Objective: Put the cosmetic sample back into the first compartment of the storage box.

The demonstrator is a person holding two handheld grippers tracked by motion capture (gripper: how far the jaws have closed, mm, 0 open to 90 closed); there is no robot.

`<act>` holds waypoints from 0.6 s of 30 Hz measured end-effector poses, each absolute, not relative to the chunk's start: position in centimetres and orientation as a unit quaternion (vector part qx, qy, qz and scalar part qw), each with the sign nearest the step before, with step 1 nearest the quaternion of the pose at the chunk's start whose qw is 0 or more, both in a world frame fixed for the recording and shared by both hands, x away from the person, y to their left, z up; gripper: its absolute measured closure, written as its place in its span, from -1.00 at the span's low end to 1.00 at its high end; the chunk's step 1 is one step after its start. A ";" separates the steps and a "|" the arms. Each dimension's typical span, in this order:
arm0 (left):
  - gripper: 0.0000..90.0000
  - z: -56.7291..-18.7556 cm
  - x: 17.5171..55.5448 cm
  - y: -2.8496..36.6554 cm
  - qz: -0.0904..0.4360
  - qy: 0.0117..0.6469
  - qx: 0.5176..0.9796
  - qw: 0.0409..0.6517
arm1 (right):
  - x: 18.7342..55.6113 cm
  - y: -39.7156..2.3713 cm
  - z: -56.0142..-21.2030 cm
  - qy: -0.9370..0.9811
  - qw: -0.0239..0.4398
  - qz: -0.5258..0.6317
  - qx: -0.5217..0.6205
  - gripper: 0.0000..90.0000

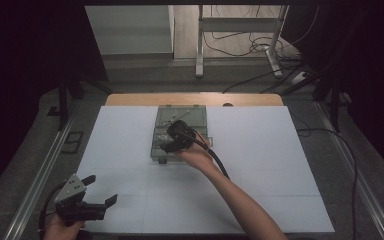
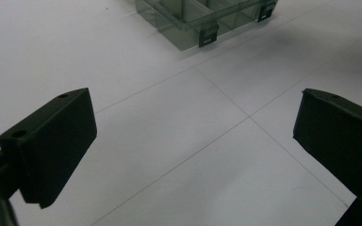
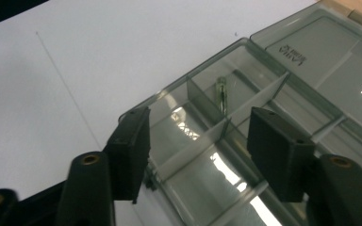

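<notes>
We held the right gripper (image 1: 172, 142) over the clear compartment box (image 3: 245, 141), which lay open at the middle of the white surface (image 1: 260, 175); its fingers (image 3: 129, 150) stood apart with nothing between them, above a small green pin (image 3: 221, 92) in one compartment. Our left gripper (image 1: 100, 192) rested near the surface's front left corner, fingers (image 2: 52, 146) spread wide and empty.

The white mat (image 1: 130, 145) was left bare on both sides of the box (image 1: 180, 131), and wide free room was offered there. The middle was blocked by the box, its open lid (image 3: 330, 52) and the right gripper (image 1: 172, 142) above it. The near left corner was taken by the left gripper (image 1: 100, 192).
</notes>
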State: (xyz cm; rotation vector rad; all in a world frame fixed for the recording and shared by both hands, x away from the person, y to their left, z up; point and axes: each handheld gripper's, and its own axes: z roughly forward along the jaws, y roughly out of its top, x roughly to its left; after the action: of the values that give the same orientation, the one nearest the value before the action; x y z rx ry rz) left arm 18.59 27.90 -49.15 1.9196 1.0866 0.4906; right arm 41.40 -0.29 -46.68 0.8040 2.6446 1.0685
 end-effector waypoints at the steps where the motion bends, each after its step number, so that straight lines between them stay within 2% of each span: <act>1: -0.99 -49.1 18.6 27.9 0.197 0.434 0.769 0.427 | 41.2 -0.5 -46.7 0.890 0.086 0.357 0.270 -0.15; 18: -1.00 -49.2 18.6 28.0 0.191 0.428 0.770 0.432 | 39.5 -3.4 -47.1 0.895 0.041 0.355 0.267 -0.45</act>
State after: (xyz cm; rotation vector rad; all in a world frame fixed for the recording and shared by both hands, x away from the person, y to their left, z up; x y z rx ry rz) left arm 18.60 28.01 -49.15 1.9201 1.0678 0.4761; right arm 39.51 -3.42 -47.07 0.8178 2.7409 1.0884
